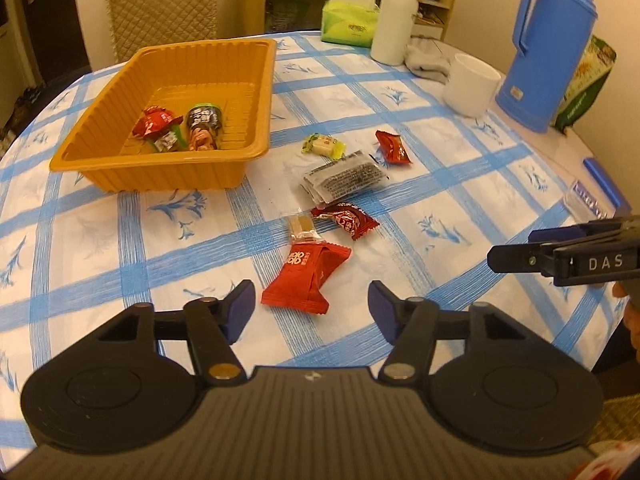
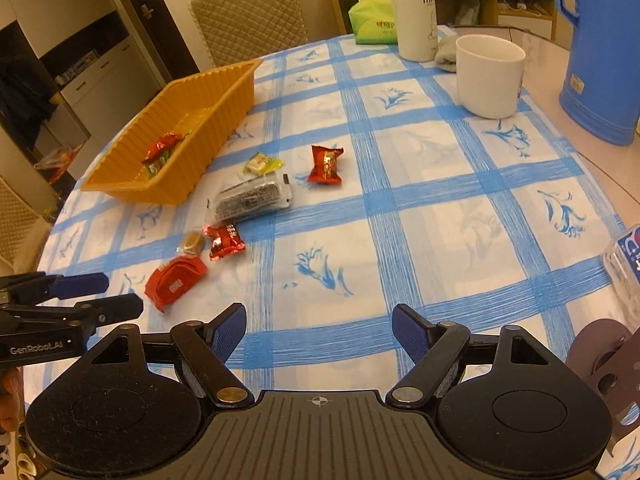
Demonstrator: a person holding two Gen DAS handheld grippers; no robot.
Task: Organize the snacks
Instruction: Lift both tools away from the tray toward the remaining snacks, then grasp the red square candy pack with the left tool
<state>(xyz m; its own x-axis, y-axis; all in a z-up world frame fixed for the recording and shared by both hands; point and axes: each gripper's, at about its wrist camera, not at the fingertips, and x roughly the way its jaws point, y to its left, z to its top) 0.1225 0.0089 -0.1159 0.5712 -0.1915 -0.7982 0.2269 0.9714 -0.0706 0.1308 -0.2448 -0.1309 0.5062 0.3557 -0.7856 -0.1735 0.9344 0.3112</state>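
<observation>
— What is standing along the table's far edge?
— A green tissue box (image 1: 349, 24) is sitting there, with a white bottle (image 1: 394, 20) just beside it and a grey cloth (image 1: 426, 58) lying next to that.
— And toward the right edge?
— A white mug (image 1: 472, 84) is standing near a blue thermos jug (image 1: 550, 52). A quilted chair (image 1: 162, 4) is waiting behind the table.

Ribbed orange plastic tray (image 1: 256, 92); glossy foil red snack packet (image 1: 306, 278); woven tablecloth (image 1: 440, 184).
</observation>
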